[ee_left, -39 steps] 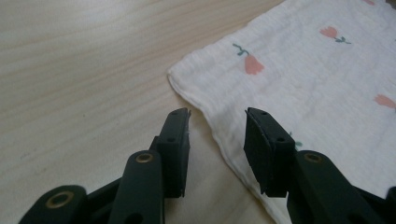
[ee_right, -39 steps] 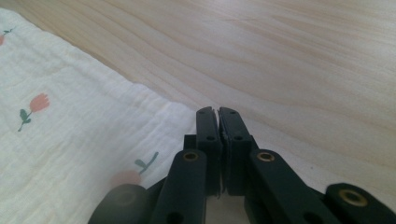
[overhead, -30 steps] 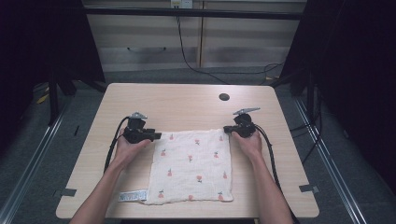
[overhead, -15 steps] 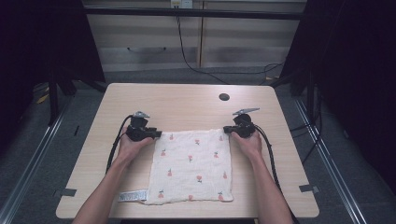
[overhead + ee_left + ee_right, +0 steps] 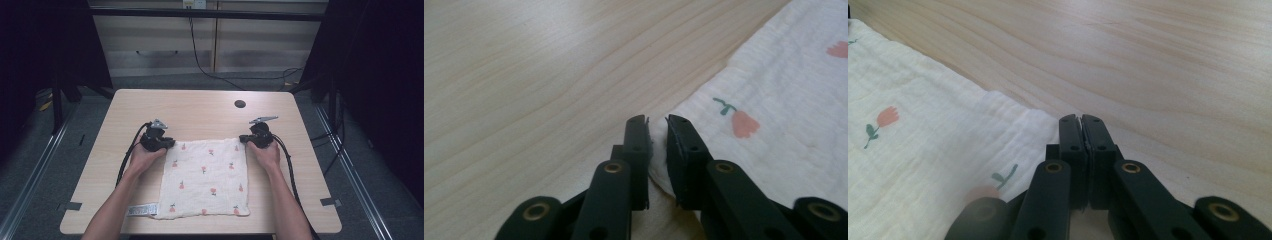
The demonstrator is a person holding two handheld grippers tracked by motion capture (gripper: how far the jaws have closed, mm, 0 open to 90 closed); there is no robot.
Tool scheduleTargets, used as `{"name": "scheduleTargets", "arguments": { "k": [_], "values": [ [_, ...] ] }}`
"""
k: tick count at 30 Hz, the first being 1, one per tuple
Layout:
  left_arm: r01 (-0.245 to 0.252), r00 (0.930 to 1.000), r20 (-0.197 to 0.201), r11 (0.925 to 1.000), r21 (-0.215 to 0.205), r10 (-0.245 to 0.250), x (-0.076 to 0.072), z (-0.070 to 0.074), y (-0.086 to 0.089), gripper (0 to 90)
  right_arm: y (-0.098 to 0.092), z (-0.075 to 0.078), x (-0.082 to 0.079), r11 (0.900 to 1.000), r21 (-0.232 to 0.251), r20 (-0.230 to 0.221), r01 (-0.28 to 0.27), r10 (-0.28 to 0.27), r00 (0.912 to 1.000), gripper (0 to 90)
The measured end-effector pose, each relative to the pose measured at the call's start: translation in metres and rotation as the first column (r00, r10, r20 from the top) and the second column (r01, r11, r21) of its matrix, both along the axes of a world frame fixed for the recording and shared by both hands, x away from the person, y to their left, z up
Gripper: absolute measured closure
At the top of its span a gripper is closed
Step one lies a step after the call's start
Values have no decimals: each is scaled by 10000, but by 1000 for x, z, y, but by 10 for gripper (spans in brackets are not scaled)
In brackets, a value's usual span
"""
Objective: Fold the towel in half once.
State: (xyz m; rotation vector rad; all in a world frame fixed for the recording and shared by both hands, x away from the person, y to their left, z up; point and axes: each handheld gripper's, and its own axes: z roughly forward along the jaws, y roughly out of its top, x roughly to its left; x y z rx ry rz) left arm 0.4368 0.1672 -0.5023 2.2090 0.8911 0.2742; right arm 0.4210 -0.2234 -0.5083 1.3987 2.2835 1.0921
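Observation:
A white cloth printed with small pink flowers lies flat on the wooden table. At its far left corner is my left gripper. In the left gripper view its jaws have just been closing, and the cloth corner is pinched in the thin gap between them. My right gripper is at the far right corner. In the right gripper view its jaws are pressed together, with the cloth edge running in between them.
A white label sticks out at the cloth's near left corner. A dark round hole sits in the tabletop beyond the grippers. Cables trail from both grippers along the forearms. Bare wood lies beyond the cloth's far edge.
The left gripper's jaws have closed onto the cloth's far left corner. Both hands and the cloth have stayed in place.

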Motion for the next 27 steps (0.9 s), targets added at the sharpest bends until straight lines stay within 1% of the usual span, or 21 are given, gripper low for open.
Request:
{"name": "scheduleTargets", "arguments": {
  "k": [1,2,4,5,6,7,8,9,10,11,13,15,16,18,19,20,21,22,23,26,27],
  "values": [
    [5,9999,-156,9999,-154,-7,0,0,1,853,0,0,0,10000,24,-79,30,-30,10000,891],
    [-44,9997,-225,9994,-346,36,1,-1,2,853,0,0,0,10000,24,-79,30,-30,10000,891],
    [-137,9989,-454,9964,-840,99,3,-4,8,864,-1,0,0,10000,55,-41,8,-8,10000,892],
    [-468,9963,-781,9879,-1479,355,4,-7,14,864,-2,1,-1,10000,83,-89,39,-38,10000,892],
    [-468,9963,-781,9879,-1479,355,4,-7,14,865,-2,1,-1,10000,83,-89,39,-38,10000,892],
    [-558,9954,-855,9861,-1565,428,4,-7,16,865,-3,3,-1,9998,196,-154,91,-88,9998,892],
    [-569,9956,-819,9862,-1552,446,4,-7,17,866,-4,3,-1,9996,271,-1,31,-31,10000,892],
    [-565,9954,-855,9842,-1679,426,4,-5,17,866,-5,5,-1,9994,340,-20,71,-71,10000,892],
    [-565,9954,-855,9842,-1679,426,4,-5,17,866,-5,5,-1,9994,340,-20,71,-71,10000,892],
    [-480,9959,-842,9819,-1832,330,3,-2,18,867,-6,9,-2,9990,434,82,83,-87,9999,892],
    [-339,9974,-697,9783,-2045,200,2,2,18,867,-7,13,-3,9990,451,190,56,-64,9998,892],
    [-311,9979,-611,9792,-2006,192,1,4,19,867,-7,15,-3,9988,481,239,74,-86,9997,892],
    [-326,9981,-586,9764,-2136,205,1,7,20,867,-8,18,-5,9987,511,328,12,-29,9995,892],
    [-347,9982,-545,9760,-2150,235,1,9,21,867,-8,20,-5,9988,494,326,17,-33,9995,892],
    [-437,9980,-551,9718,-2316,318,2,12,24,867,-8,24,-6,9982,606,425,-6,-20,9991,892],
    [-437,9980,-551,9718,-2316,318,2,12,24,867,-8,24,-6,9982,606,425,-6,-20,9991,892],
    [-461,9984,-422,9693,-2417,370,2,17,26,867,-8,29,-6,9978,655,558,-36,0,9984,892],
    [-461,9984,-422,9693,-2417,370,2,17,26,867,-8,29,-6,9978,655,558,-36,0,9984,892],
    [-501,9983,-409,9667,-2508,411,3,19,26,867,-8,34,-5,9976,682,649,-76,32,9979,892],
    [-486,9988,-225,9662,-2532,443,5,27,29,867,-7,38,-3,9973,728,777,-133,76,9969,892],
    [-497,9988,-146,9613,-2712,475,5,32,30,867,-7,43,-2,9970,767,833,-104,39,9965,892]
  ]
}}
